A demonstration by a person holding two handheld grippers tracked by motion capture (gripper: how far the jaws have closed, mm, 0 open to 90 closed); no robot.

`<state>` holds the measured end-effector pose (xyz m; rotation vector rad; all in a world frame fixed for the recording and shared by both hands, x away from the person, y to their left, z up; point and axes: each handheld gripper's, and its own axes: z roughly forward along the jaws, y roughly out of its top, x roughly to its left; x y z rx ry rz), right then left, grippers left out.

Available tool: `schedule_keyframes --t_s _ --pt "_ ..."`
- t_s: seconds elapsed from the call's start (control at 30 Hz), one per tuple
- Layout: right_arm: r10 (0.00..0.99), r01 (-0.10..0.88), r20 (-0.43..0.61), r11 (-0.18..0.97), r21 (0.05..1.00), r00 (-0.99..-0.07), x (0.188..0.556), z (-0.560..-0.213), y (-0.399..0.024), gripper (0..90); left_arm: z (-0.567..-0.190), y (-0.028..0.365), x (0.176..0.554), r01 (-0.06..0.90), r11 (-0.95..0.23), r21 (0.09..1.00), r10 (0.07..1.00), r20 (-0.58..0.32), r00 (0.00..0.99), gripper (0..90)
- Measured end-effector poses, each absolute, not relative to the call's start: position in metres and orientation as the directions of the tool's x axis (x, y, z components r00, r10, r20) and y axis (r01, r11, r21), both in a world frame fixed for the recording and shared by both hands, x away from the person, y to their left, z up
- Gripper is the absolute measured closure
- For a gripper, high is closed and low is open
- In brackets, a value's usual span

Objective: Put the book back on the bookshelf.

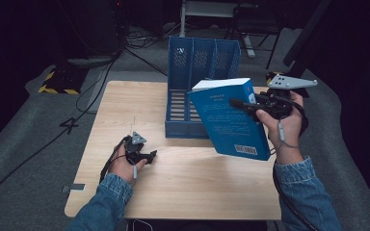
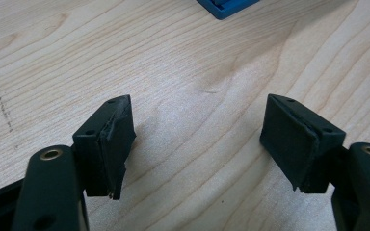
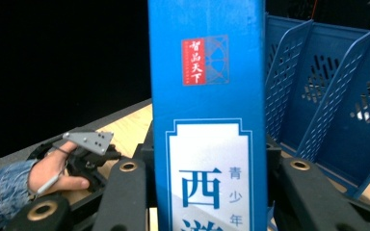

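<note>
I am holding the blue book [image 1: 231,118] up off the wooden table [image 1: 183,178] with my right gripper [image 1: 243,103], its jaws clamped on the spine edge. In the right gripper view the spine is standing upright between my two black jaws, with a red label near its top and a white panel with blue characters lower down. In the high view the book is hanging tilted, its white page edge facing up and its barcode at the lower corner toward five o'clock. It is sitting just in front of the blue file rack [image 1: 200,89], at about four o'clock from the rack's open front, and I cannot tell whether it is touching the rack. The rack's slotted dividers are showing at two o'clock of the spine in the right gripper view.

My left gripper [image 2: 197,144] is resting low over the table at about eight o'clock from the rack, well apart from the book. Its jaws are standing apart with nothing between them, bare wood grain showing in the gap. A corner of the rack is peeking in at twelve o'clock there.
</note>
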<state>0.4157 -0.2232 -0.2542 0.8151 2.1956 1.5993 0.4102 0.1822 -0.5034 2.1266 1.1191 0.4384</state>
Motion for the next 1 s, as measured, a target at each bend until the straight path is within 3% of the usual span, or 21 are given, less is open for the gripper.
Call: schedule_keyframes --t_s 1.0 --pt "0.695 0.250 0.107 0.107 0.962 -0.711 0.485 -0.220 -0.239 61.3 -0.503 0.181 0.411 0.589 -0.402 0.701 0.813 -0.022 0.581 23.7"
